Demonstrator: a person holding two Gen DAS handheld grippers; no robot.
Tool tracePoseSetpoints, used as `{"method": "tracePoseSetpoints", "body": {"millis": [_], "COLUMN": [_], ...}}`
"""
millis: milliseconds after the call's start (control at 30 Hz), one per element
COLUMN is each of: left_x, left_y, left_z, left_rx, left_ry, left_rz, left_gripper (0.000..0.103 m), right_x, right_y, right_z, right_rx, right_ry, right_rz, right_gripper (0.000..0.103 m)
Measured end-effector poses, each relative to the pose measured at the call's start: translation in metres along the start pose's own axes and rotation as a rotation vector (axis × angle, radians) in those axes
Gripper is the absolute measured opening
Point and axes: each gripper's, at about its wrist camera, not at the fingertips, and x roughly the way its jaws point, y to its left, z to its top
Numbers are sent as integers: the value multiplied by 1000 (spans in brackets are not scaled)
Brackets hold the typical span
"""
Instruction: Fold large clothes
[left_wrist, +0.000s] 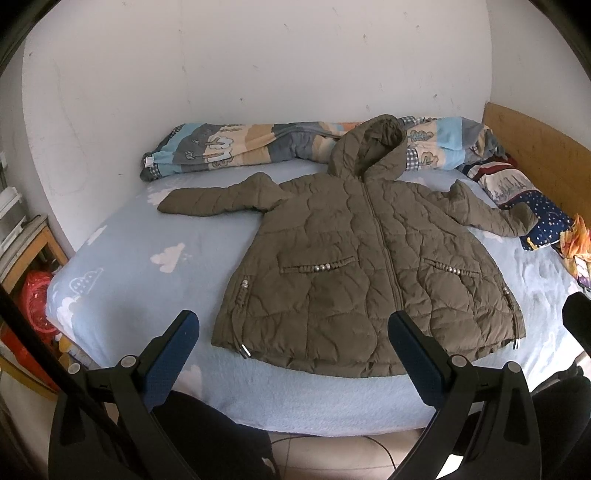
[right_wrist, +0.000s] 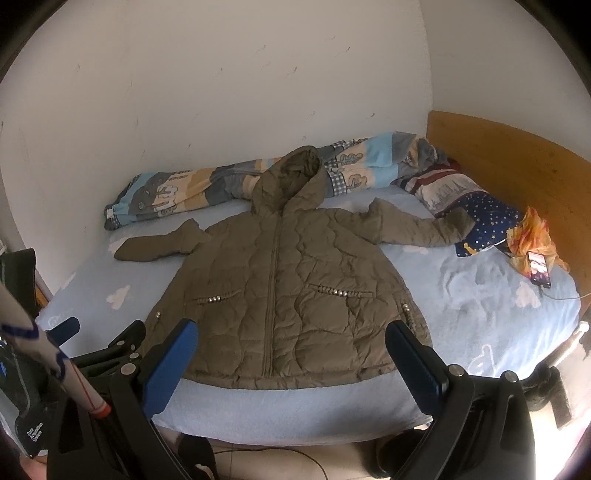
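An olive quilted hooded jacket (left_wrist: 365, 266) (right_wrist: 284, 291) lies flat and zipped, face up, on a light blue bed sheet (left_wrist: 147, 266) (right_wrist: 480, 317). Both sleeves are spread out sideways and the hood points toward the wall. My left gripper (left_wrist: 293, 332) hovers open in front of the jacket's hem, with nothing between its blue pads. My right gripper (right_wrist: 291, 341) also stands open before the hem, holding nothing. In the right wrist view the left gripper (right_wrist: 99, 336) shows at the left edge.
A rolled patterned quilt (left_wrist: 236, 147) (right_wrist: 207, 184) lies along the wall behind the hood. A starry pillow (right_wrist: 480, 218) and an orange cloth (right_wrist: 532, 236) with a phone (right_wrist: 540, 271) sit at the right, by the wooden headboard (right_wrist: 517, 166). A cable (right_wrist: 277, 452) lies on the floor below.
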Motion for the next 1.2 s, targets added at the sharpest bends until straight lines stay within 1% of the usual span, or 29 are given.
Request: {"method": "tracePoseSetpoints", "body": {"millis": [100, 200, 367, 533, 767, 933, 1067, 1133, 1200], "left_x": [1, 2, 3, 2, -3, -6, 4, 19, 34], "left_y": [-1, -1, -2, -2, -8, -14, -21, -23, -23], "left_z": [-1, -3, -4, -6, -7, -7, -7, -1, 9], "left_rx": [5, 12, 16, 24, 55, 79, 115, 134, 137], "left_ry": [4, 4, 7, 6, 5, 8, 14, 27, 32], "left_rz": [-1, -3, -5, -5, 9, 16, 10, 9, 2], "left_gripper": [102, 102, 102, 102, 102, 102, 102, 102, 102], "right_x": [5, 6, 7, 7, 8, 11, 17, 26, 39], "right_y": [0, 0, -1, -2, -9, -12, -20, -28, -39], "right_z": [-4, -5, -5, -6, -7, -8, -8, -8, -7], "right_rx": [-27, -24, -15, -10, -5, 3, 24, 46, 75], "right_ry": [-14, -20, 4, 5, 33, 8, 15, 34, 62], "right_rz": [-17, -17, -19, -19, -18, -14, -6, -1, -13], "right_gripper": [103, 103, 103, 103, 103, 103, 103, 103, 103]}}
